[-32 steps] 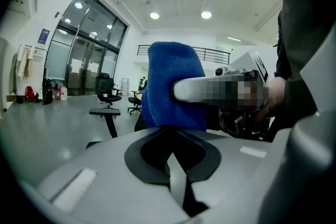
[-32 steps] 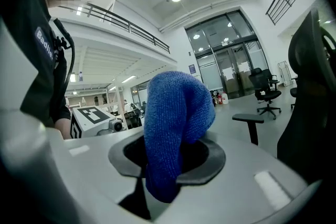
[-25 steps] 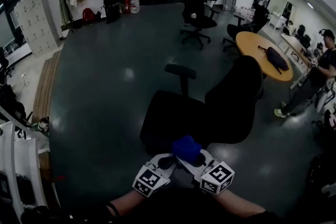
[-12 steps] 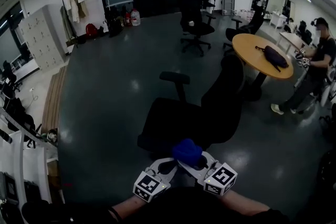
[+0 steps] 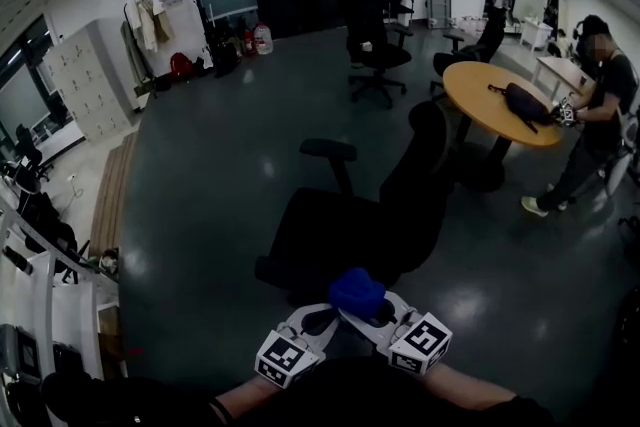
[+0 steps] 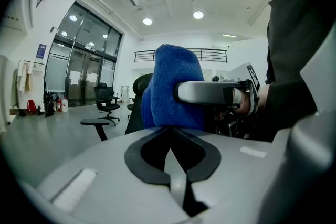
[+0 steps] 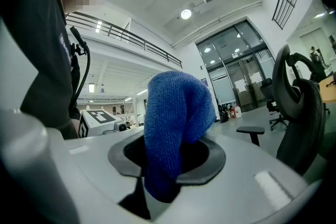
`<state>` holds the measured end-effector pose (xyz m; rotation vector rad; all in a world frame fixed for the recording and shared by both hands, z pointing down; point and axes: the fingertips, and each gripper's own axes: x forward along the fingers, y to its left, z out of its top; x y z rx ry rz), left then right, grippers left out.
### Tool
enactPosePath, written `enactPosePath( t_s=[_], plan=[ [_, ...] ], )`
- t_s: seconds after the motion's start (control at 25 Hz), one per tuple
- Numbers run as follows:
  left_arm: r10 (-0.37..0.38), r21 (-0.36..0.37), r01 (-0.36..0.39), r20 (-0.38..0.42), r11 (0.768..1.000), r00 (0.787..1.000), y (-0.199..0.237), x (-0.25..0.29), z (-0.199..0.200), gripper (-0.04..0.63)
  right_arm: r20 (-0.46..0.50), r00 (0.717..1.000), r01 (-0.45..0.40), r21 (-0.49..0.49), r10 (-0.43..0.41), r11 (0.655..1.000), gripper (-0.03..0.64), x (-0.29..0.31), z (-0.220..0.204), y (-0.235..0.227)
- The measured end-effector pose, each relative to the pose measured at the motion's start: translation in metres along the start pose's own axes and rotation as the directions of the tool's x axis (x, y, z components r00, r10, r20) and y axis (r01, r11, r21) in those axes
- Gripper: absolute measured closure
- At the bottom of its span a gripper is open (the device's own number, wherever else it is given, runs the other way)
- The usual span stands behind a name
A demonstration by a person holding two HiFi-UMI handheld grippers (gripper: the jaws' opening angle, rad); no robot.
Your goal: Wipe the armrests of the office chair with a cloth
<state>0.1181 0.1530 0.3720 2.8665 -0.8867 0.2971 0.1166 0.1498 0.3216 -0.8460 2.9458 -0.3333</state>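
A black office chair (image 5: 340, 230) stands just ahead of me in the head view, its backrest (image 5: 420, 165) to the right. Its far armrest (image 5: 328, 149) sticks up on a post; the near armrest is hidden behind the cloth and grippers. My right gripper (image 5: 368, 313) is shut on a bunched blue cloth (image 5: 357, 292), which hangs down between its jaws in the right gripper view (image 7: 173, 134). My left gripper (image 5: 318, 317) is close beside it, shut and holding nothing (image 6: 170, 131). The blue cloth (image 6: 173, 86) fills the space just past its tips.
A round wooden table (image 5: 480, 90) with a black bag (image 5: 525, 102) stands to the right, and a person (image 5: 595, 115) is beside it. More office chairs (image 5: 378, 45) stand farther back. White shelving (image 5: 40, 315) lines the left edge. Dark glossy floor surrounds the chair.
The head view has risen and pulled back a little, so the chair sits slightly farther off. Both grippers keep their pose with the cloth. The person at the right has shifted.
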Motion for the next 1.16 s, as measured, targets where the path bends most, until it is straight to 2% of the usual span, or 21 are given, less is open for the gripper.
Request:
enactPosePath(
  t_s=[0.68, 1.16],
  plan=[
    [-0.03, 0.016, 0.031, -0.035, 0.999, 0.999, -0.022, 0.023, -0.002, 0.577, 0.012, 1.0, 0.024, 0.037, -0.024, 0.999, 0.48, -0.03, -0.004, -0.016],
    [-0.037, 0.013, 0.037, -0.038, 0.999, 0.999, -0.022, 0.026, -0.003, 0.577, 0.003, 0.999, 0.042, 0.039, -0.042, 0.998, 0.48, -0.03, -0.005, -0.019]
  ],
)
